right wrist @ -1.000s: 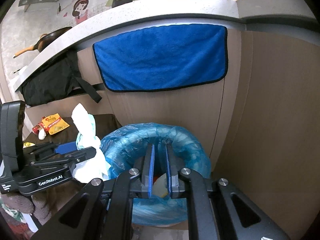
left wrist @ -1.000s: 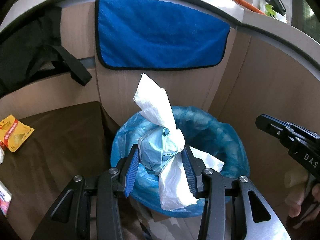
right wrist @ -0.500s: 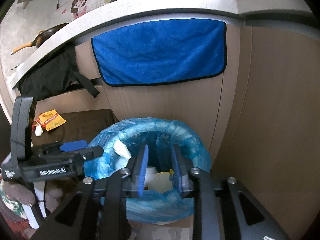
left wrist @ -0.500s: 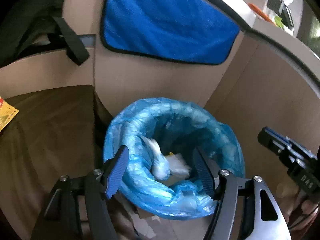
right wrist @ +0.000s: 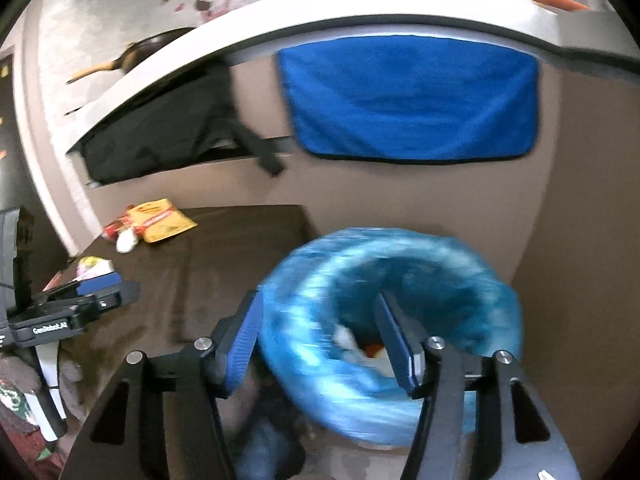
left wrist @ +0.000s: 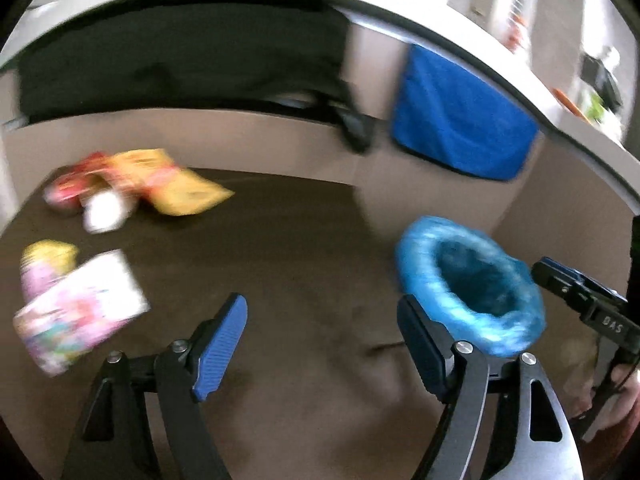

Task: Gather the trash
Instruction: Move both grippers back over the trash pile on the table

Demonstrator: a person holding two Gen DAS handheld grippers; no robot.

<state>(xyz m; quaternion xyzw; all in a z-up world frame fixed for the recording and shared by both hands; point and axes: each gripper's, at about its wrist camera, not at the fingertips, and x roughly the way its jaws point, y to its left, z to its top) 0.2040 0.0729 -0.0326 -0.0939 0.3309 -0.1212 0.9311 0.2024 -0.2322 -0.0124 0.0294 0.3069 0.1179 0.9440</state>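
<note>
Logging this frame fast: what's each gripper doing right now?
Left gripper: open, holding nothing, over the brown table.
Right gripper: open, holding nothing, at the blue-lined trash bin.

Left gripper (left wrist: 320, 340): black frame, blue ribbed pads.
Right gripper (right wrist: 320, 340): black frame, blue pads.
Bin liner (right wrist: 400, 300), between right claw's fingers: mottled light blue.
Towel (right wrist: 408, 96), beyond it: royal blue, black edging.
Table (left wrist: 280, 248), beneath left claw: dark brown.
Snack packet (left wrist: 168, 184), far left: yellow, red band.
Wrapper (left wrist: 76, 312), left of left claw: white with pink print.

"GenRobot.AI" on left hand-held gripper (right wrist: 98, 292); "DAS" on right hand-held gripper (left wrist: 568, 280).
</note>
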